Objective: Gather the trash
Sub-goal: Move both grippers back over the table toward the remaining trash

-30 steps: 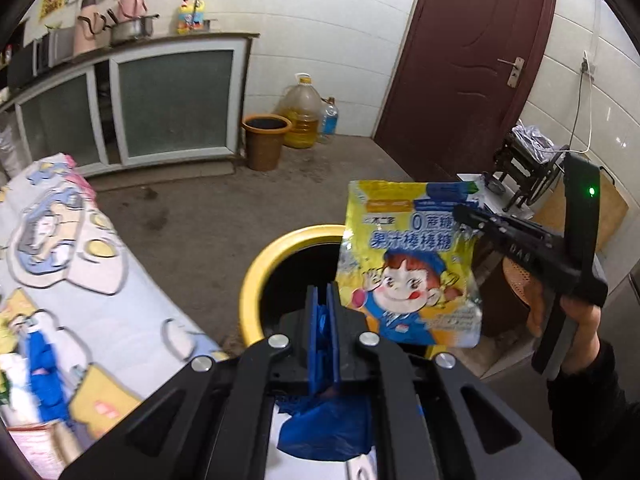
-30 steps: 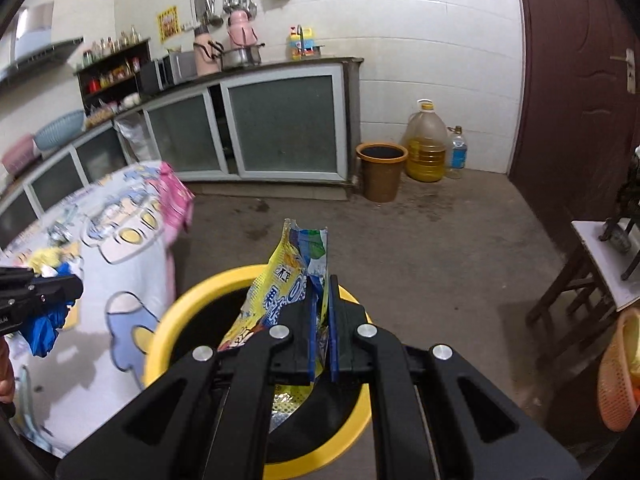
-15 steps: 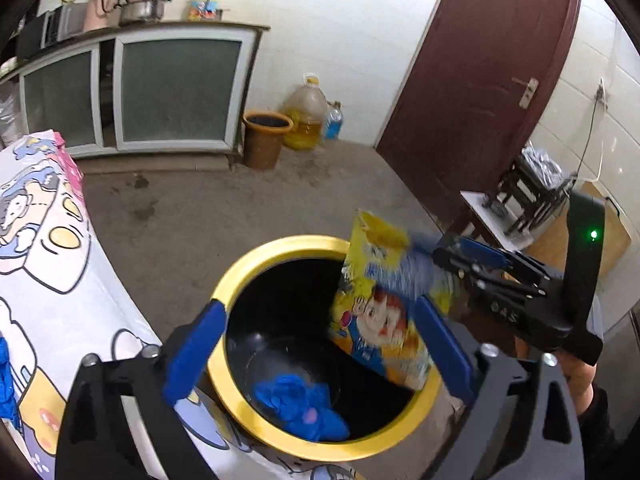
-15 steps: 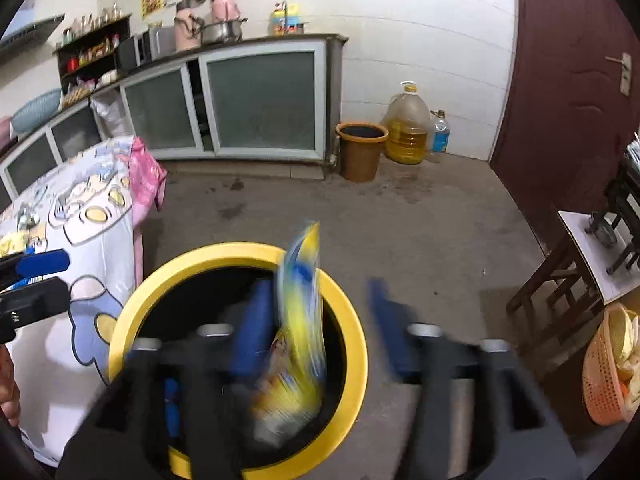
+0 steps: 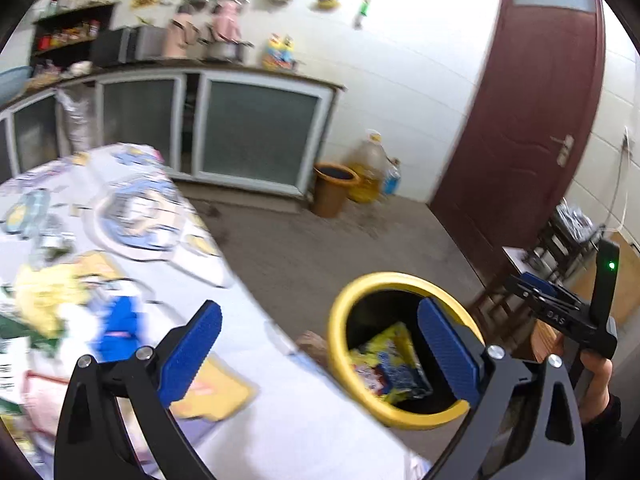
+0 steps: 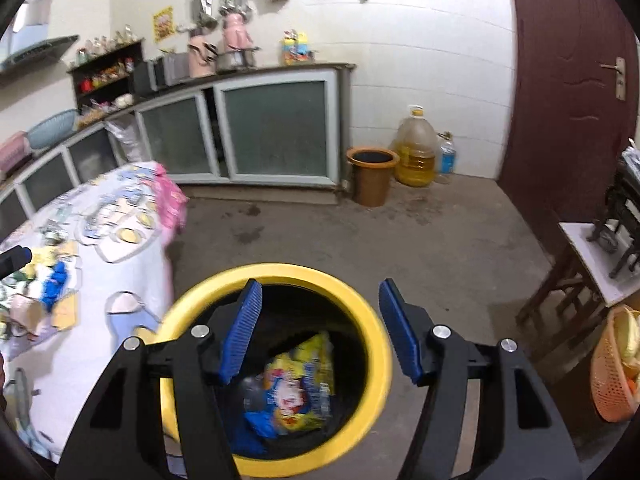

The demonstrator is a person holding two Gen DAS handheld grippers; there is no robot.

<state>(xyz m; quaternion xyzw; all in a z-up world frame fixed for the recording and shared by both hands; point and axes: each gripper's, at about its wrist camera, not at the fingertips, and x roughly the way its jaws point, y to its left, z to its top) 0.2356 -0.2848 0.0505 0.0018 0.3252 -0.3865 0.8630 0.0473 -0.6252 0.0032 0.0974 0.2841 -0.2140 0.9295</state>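
Right wrist view looks down into the yellow-rimmed bin [image 6: 372, 320], which stands on the concrete floor [image 6: 420, 248] just beside the hanging edge of the cartoon-print tablecloth [image 6: 132, 280]. The right gripper [image 6: 320, 328] hangs above the bin's mouth with its blue pads [image 6: 242, 328] spread apart and nothing between them. At the bottom of the bin lies the yellow candy bag [image 6: 300, 384], tilted against the dark inner wall, with a crumpled blue wrapper [image 6: 256, 428] next to it — both loose, touching neither gripper.

From the left wrist view, the left gripper [image 5: 320, 344] is held over the table's edge with its jaws at their widest and empty; one pad frames the tablecloth, the other sits in front of the bin's rim. More litter remains on the table: a blue scrap [image 5: 118, 328] and yellow packets [image 5: 48, 296], blurred, well back from the cloth's edge. A hand [image 5: 596, 376] at the far right holds the other gripper's handle near the bin.

Beyond the bin the floor is open up to the glass-fronted cabinets [image 6: 276, 132], a brown bucket [image 6: 372, 176] and an oil jug [image 6: 416, 152] against the wall. To the right, a small wooden table [image 6: 588, 264] and an orange basket [image 6: 612, 380] stand near the bin's side, narrowing the room there — the dark red door [image 6: 572, 80] is shut.
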